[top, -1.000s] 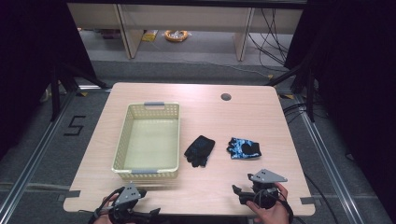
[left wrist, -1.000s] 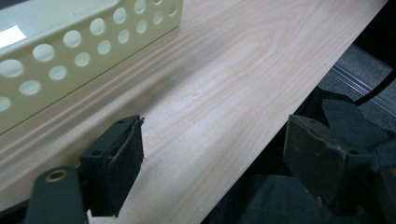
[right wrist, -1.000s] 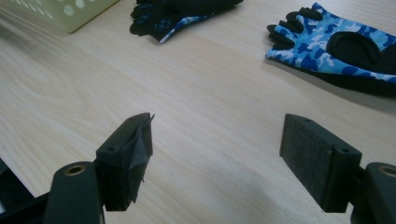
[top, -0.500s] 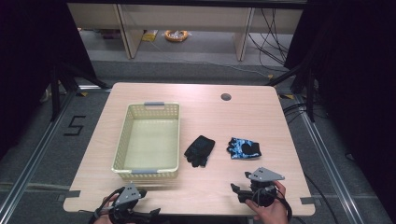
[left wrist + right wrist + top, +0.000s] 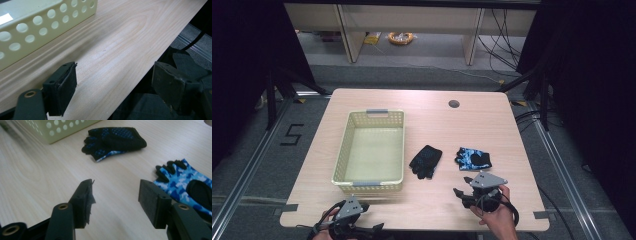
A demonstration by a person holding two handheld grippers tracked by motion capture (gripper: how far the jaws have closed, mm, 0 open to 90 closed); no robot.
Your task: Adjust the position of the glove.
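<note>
Right gripper view looks along the right gripper, whose fingers stand apart over bare wood with nothing between them; they have just been closing a little. Just beyond the right finger lies the blue patterned glove, flat on the counter, its short finger stubs pointing away toward the black glove, which lies farther off near the corner of the basket. Both gloves look soft, light and limp, so I judge they will fold and dangle once lifted and will not slip much on the rubber pads. A pinch across the cuff or the thick palm of the blue patterned glove should gather enough cloth; pressing down slightly first would help catch the thin fabric off the wood.

From the high view, the right gripper hovers low by the near edge, angled left and forward, the hand wrapped behind it, with the blue patterned glove just ahead and the black glove to its left, beside the basket.

Down at the near left corner the left gripper sits low at the counter's edge. Its own view shows its fingers wide apart and holding nothing, the basket wall ahead.
</note>
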